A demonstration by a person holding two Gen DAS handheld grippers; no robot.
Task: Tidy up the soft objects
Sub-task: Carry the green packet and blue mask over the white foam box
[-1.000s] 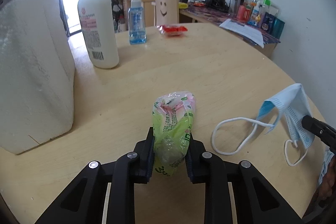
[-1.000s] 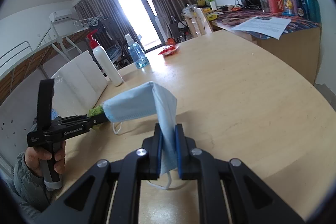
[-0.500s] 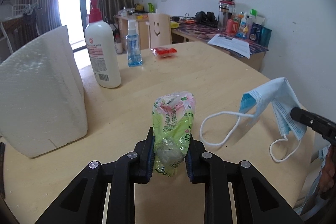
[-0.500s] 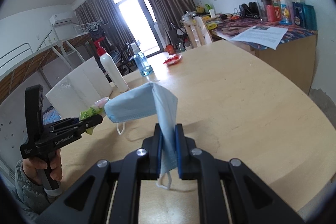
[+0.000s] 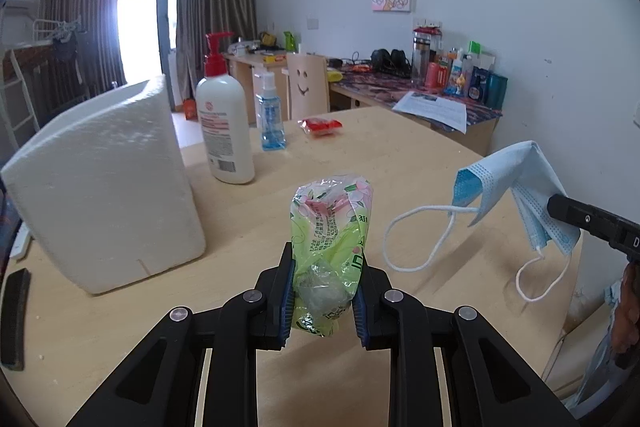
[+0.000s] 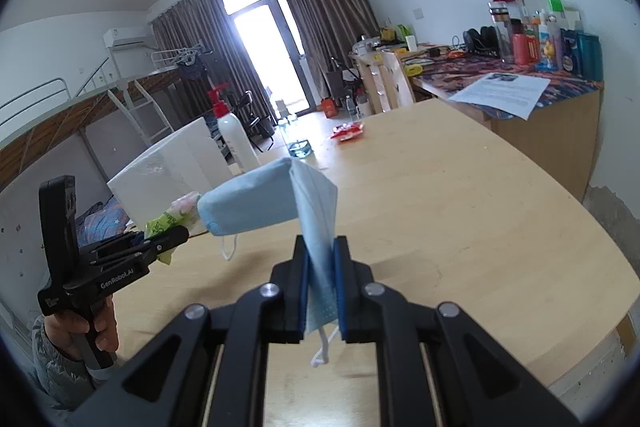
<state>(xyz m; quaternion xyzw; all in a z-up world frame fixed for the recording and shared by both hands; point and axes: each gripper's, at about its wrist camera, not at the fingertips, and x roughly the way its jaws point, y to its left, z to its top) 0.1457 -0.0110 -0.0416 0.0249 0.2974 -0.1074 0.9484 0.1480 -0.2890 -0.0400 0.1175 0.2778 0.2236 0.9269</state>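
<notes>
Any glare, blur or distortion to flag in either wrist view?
Left wrist view: the window is blown out, room edges bow, the green plastic tissue pack stays sharp. Right wrist view: same window glare, strong fisheye curve on the round wooden table, the pale blue face mask is crisp.

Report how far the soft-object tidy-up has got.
Done: nothing looks put away yet. In hand: the left gripper clamps the green-and-pink plastic tissue pack; the right gripper clamps the pale blue face mask, both clear of the round wooden table. Left: placing both; no destination is evident.
</notes>
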